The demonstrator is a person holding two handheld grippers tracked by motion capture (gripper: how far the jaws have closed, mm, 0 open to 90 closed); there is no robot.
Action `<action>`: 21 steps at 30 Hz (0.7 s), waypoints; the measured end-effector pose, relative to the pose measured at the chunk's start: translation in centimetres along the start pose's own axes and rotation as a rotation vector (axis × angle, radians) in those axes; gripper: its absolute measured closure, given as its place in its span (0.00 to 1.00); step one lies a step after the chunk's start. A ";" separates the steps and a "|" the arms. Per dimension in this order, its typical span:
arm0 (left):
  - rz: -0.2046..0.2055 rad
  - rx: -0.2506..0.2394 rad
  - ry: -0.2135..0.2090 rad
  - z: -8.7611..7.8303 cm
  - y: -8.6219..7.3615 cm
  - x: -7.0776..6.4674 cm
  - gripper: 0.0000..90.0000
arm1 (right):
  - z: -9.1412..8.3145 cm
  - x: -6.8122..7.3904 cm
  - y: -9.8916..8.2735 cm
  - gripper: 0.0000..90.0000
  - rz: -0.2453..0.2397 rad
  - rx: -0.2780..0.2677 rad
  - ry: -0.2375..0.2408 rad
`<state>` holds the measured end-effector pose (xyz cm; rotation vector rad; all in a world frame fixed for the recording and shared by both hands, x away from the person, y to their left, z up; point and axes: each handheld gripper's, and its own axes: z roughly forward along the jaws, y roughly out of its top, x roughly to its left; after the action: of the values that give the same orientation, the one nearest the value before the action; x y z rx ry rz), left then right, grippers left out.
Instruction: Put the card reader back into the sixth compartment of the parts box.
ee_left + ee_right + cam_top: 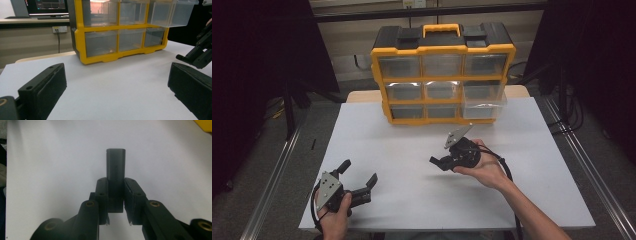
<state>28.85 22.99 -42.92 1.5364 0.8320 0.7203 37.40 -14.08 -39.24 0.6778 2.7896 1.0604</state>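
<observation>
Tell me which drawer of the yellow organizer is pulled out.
The right-hand drawer of the middle row juts forward from the organizer; the other eight sit flush.

Ahead of you on the white bench (pixel 412 170) stands a yellow-and-black drawer organizer (pixel 442 75) with clear drawers; its right-hand middle drawer (pixel 484 105) sticks out. Behind it you see a wall socket (pixel 59 29) and a monitor (pixel 47 6).

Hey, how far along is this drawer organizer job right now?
Done: one clear drawer on the yellow organizer already stands pulled out at its right side. In hand: the right gripper is shut on a small dark block, above the table. Left: probably placing it in that drawer. The left gripper waits open.
</observation>
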 end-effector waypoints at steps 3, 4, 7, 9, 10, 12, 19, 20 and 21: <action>-0.009 -0.005 -0.005 0.0 0.0 -0.1 0.02 | -0.5 0.0 -0.1 0.82 -0.004 -0.024 0.001; -0.010 -0.006 -0.003 0.0 0.0 -0.1 0.02 | -0.6 0.0 -0.2 0.82 -0.005 -0.033 0.005; -0.012 -0.006 -0.003 0.0 0.0 -0.1 0.02 | -1.1 0.0 -0.1 0.82 -0.003 -0.063 0.004; -0.004 -0.005 -0.002 0.0 0.0 0.0 0.02 | -1.4 0.0 0.0 0.82 -0.002 -0.074 0.004; -0.008 -0.005 -0.003 0.0 0.0 -0.1 0.02 | -1.5 0.0 0.1 0.82 -0.005 -0.081 0.007; -0.009 -0.004 -0.006 0.0 0.0 -0.1 0.02 | -1.7 0.1 0.2 0.82 -0.011 -0.087 0.004; -0.007 -0.007 -0.003 0.0 0.0 -0.1 0.02 | -2.6 0.2 0.4 0.82 -0.014 -0.117 0.001; -0.008 -0.008 -0.003 0.0 0.0 -0.1 0.02 | -2.7 0.2 0.4 0.82 -0.011 -0.122 0.002; -0.009 -0.008 -0.002 0.0 0.0 -0.1 0.02 | -2.9 0.2 0.4 0.82 -0.011 -0.128 0.001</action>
<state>28.79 22.93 -42.92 1.5252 0.8324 0.7146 36.71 -15.50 -36.71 0.6463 2.6945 1.2239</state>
